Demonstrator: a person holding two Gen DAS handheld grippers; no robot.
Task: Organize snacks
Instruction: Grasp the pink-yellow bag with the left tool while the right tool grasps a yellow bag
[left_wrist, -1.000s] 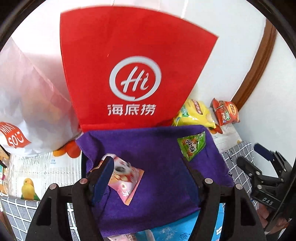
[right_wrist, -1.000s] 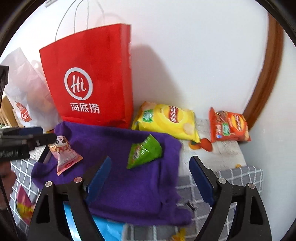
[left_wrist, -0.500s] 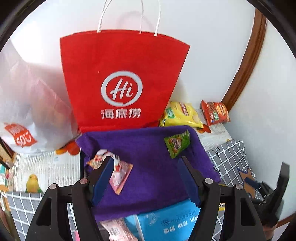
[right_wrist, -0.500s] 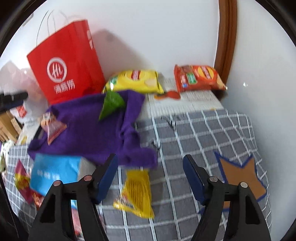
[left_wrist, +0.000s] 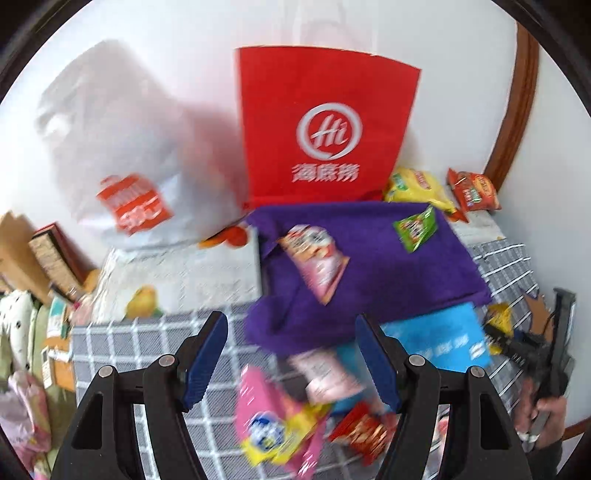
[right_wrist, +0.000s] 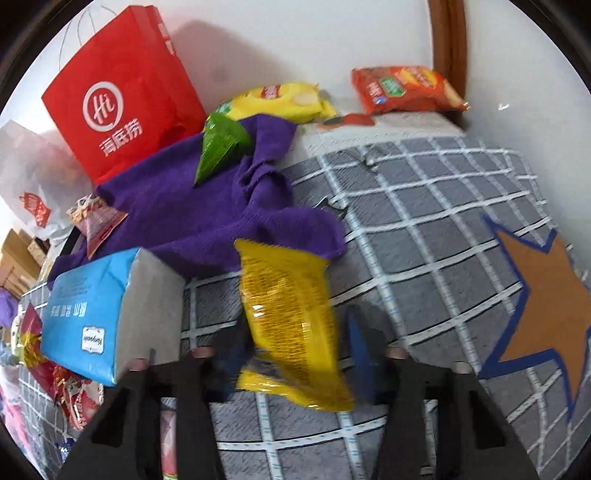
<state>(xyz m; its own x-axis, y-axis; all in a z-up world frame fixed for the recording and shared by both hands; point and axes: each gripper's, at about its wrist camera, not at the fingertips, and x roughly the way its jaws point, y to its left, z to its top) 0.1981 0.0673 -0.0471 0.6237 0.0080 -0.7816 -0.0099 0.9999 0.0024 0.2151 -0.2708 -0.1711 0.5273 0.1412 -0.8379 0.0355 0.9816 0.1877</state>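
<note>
A purple cloth (left_wrist: 369, 258) lies on the grey checked cover, with a pink snack packet (left_wrist: 317, 258) and a green packet (left_wrist: 415, 227) on it. My left gripper (left_wrist: 291, 354) is open and empty above loose snacks: a pink-yellow packet (left_wrist: 273, 421) and a red one (left_wrist: 364, 432). My right gripper (right_wrist: 295, 350) is open with its blurred fingers on either side of a yellow snack packet (right_wrist: 288, 321) that lies on the cover. The cloth (right_wrist: 207, 214), green packet (right_wrist: 218, 147) and pink packet (right_wrist: 96, 221) also show in the right wrist view.
A red paper bag (left_wrist: 325, 125) and a white plastic bag (left_wrist: 122, 158) stand against the wall. Yellow (right_wrist: 280, 99) and orange (right_wrist: 402, 88) chip bags lie at the back. A blue tissue pack (right_wrist: 96, 314) sits by the cloth. A star patch (right_wrist: 543, 295) is at right.
The left gripper has pulled back and swung left, so the near snacks came into view. The right gripper has dropped down to the yellow packet, which now lies between its fingers.
</note>
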